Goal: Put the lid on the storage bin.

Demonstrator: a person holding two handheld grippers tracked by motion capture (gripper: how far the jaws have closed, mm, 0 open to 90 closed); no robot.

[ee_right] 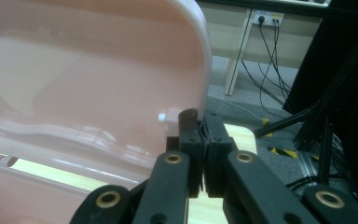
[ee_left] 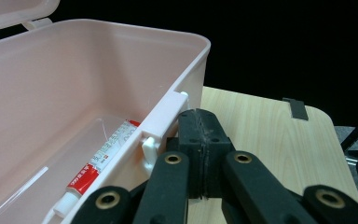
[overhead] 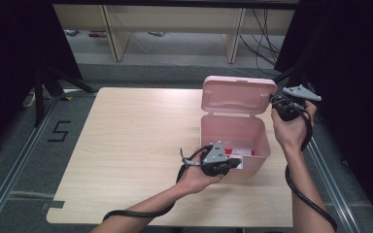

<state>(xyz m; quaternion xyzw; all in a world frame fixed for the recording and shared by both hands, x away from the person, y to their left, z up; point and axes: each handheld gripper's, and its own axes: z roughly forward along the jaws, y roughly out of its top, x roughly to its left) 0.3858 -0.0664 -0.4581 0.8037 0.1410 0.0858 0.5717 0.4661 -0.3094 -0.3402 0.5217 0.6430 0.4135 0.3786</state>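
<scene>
Crowding the box (overhead: pixel 233 133): raised lid (overhead: pixel 237 94), tube (ee_left: pixel 100 161).

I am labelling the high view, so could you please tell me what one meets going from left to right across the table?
Bare light wooden tabletop → left gripper, held by a hand → open pink plastic box → right gripper, held at the raised lid's edge.

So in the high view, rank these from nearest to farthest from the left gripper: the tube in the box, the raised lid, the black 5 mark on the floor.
From the left gripper:
1. Tube, just beyond it inside the pink box.
2. Lid, upright at the box's back.
3. The 5 mark, off the table's left edge.
</scene>
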